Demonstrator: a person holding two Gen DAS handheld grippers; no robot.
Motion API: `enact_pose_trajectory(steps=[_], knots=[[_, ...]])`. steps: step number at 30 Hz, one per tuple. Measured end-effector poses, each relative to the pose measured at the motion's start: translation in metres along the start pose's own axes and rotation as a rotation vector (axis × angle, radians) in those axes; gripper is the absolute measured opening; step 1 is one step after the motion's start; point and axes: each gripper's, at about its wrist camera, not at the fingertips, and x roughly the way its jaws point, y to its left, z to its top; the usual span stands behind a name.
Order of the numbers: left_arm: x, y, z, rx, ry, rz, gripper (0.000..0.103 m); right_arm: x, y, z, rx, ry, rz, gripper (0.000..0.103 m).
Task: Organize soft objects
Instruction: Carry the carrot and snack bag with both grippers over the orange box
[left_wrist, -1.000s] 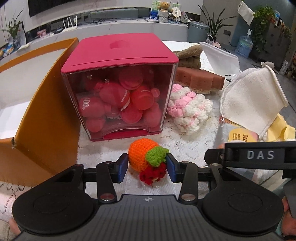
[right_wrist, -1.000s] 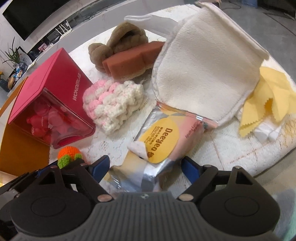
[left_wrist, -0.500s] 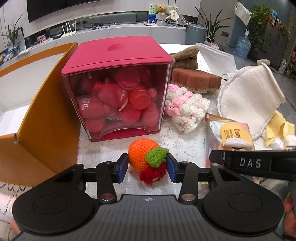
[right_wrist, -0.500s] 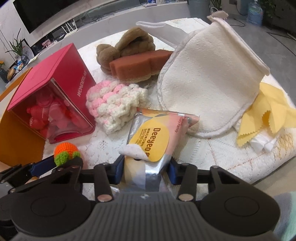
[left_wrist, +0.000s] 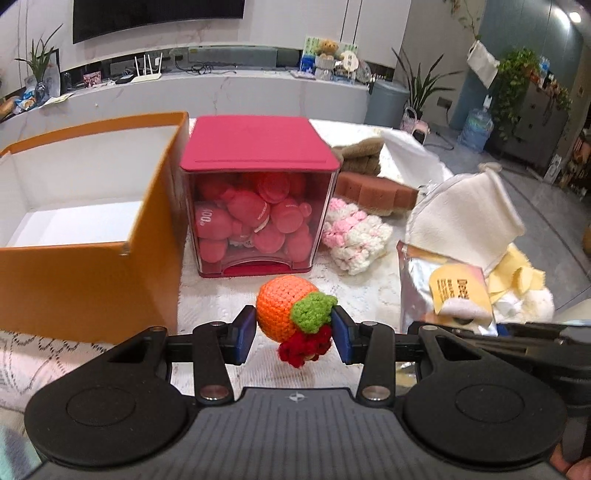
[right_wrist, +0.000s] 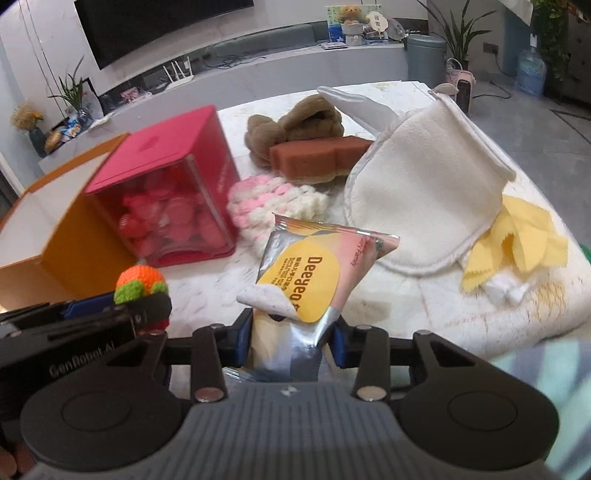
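My left gripper (left_wrist: 294, 334) is shut on a crocheted orange fruit (left_wrist: 284, 314) with a green and red tuft, held above the lace tablecloth in front of the red box. It also shows in the right wrist view (right_wrist: 140, 282). My right gripper (right_wrist: 290, 341) is shut on the silver and yellow Deeyeo wipes pack (right_wrist: 314, 277), lifted off the table. The pack shows at the right in the left wrist view (left_wrist: 443, 291). An open orange cardboard box (left_wrist: 92, 280) with a white inside stands at the left.
A red-lidded clear box of pink pieces (left_wrist: 258, 206) stands next to the orange box. Behind lie a pink-white knitted pad (right_wrist: 273, 203), a brown sponge (right_wrist: 317, 158), a brown plush (right_wrist: 295, 125), a white towel mitt (right_wrist: 424, 184) and yellow cloths (right_wrist: 517, 247).
Both grippers have risen and pulled back from the table. The right gripper closed on the wipes pack and lifted it. The left gripper kept its hold on the crocheted fruit.
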Motion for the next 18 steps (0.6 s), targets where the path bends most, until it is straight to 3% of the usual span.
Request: enact_pose_trajectory(steps=[3, 9, 18], knots=[[-0.018, 0.011, 0.002, -0.047, -0.018, -0.047, 0.049, -0.017, 0.006, -0.004, -0.026, -0.033, -0.010, 0.041], [-0.062, 0.031, 0.018, -0.051, -0.115, -0.040, 0.049, -0.053, 0.026, 0.009, -0.055, -0.101, 0.058, 0.041], [-0.099, 0.084, 0.055, -0.041, -0.221, 0.091, 0.049, -0.079, 0.094, 0.042, -0.194, -0.176, 0.204, 0.041]])
